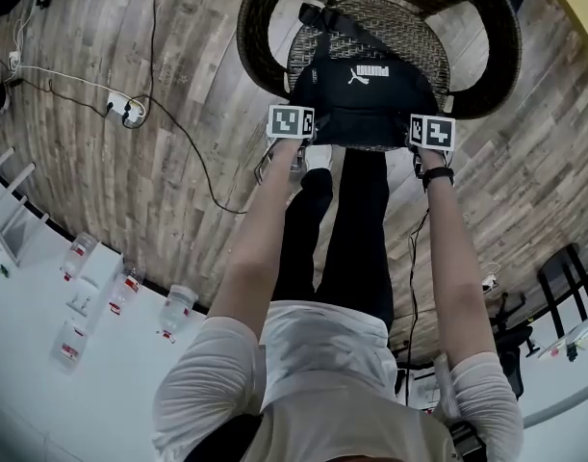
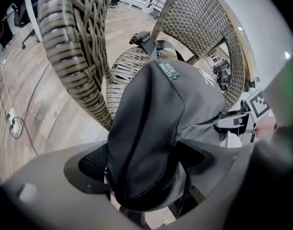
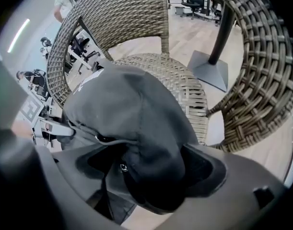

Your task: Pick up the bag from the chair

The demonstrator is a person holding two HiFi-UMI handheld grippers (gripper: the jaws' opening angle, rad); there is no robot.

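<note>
black bag (image 1: 366, 99) lies on wicker chair (image 1: 253, 27) seat at 12 o'clock. left gripper (image 1: 292, 128) at its 9 o'clock end, right gripper (image 1: 431, 135) at 3 o'clock. both jaws spread wide, bag ends between them.

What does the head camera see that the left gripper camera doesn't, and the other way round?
Only the head view shows the person's arms and legs, the white logo on the bag, and the bottles on the white table. Only the left gripper view shows the jaws of the left gripper standing open around one end of the bag, and a green label on it. Both show the black bag, the wicker chair and the wooden floor.
</note>
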